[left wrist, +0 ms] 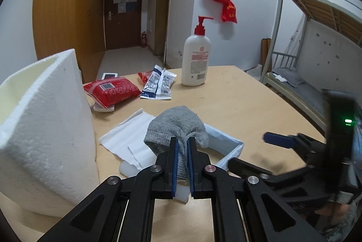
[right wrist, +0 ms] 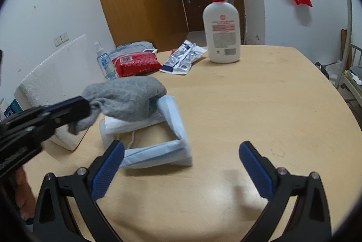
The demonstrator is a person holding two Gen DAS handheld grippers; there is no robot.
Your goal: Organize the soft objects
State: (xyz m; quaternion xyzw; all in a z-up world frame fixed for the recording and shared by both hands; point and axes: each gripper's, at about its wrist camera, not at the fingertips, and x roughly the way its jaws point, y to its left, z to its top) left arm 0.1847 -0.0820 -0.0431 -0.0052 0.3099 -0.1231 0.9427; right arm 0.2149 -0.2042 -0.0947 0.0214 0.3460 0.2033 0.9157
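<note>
We have the grey sock (left wrist: 176, 128) pinched in our left gripper (left wrist: 182, 165), bunched and lifted just above the folded white cloth (left wrist: 126, 140) and pale blue mask (right wrist: 163, 151). The foam box (left wrist: 45, 128) stands close on that gripper's left, so the left hand is nearer to it. Our right gripper (right wrist: 181, 170) hangs wide and empty, with the mask just ahead of its left finger.

- A grey sock (left wrist: 176, 126) is clamped between the blue pads of the left gripper (left wrist: 182, 147).
- White paper sheets (left wrist: 126, 137) and a light-blue mask (left wrist: 228, 149) are seen beneath it.
- A white foam box (left wrist: 45, 128) is placed at the left.
</note>
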